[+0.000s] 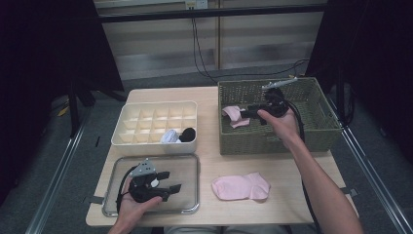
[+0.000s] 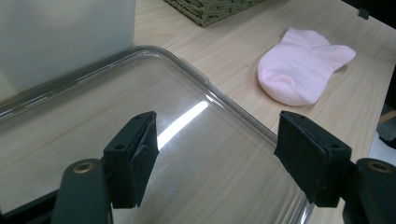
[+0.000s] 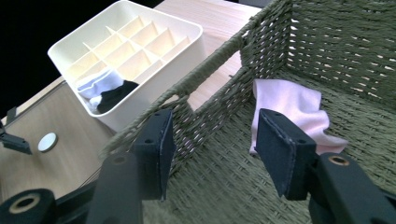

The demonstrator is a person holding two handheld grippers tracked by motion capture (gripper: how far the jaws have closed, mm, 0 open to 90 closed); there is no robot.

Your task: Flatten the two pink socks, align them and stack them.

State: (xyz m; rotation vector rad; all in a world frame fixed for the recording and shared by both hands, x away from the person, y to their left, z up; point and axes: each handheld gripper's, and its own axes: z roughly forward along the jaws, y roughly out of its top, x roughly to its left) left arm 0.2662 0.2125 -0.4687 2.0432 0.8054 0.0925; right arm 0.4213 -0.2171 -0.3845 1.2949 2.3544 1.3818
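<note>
Sock, pale pink and crumpled, is seen lying in the basket, just beyond the right gripper, nearer its right-hand jaw. The jaws are held apart with nothing between them. A second pink sock lies flat beyond the left gripper, whose jaws are spread over the clear lid.

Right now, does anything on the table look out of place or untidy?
One pink sock lies loose on the bare table, while its likely partner lies crumpled in the wicker basket.
</note>
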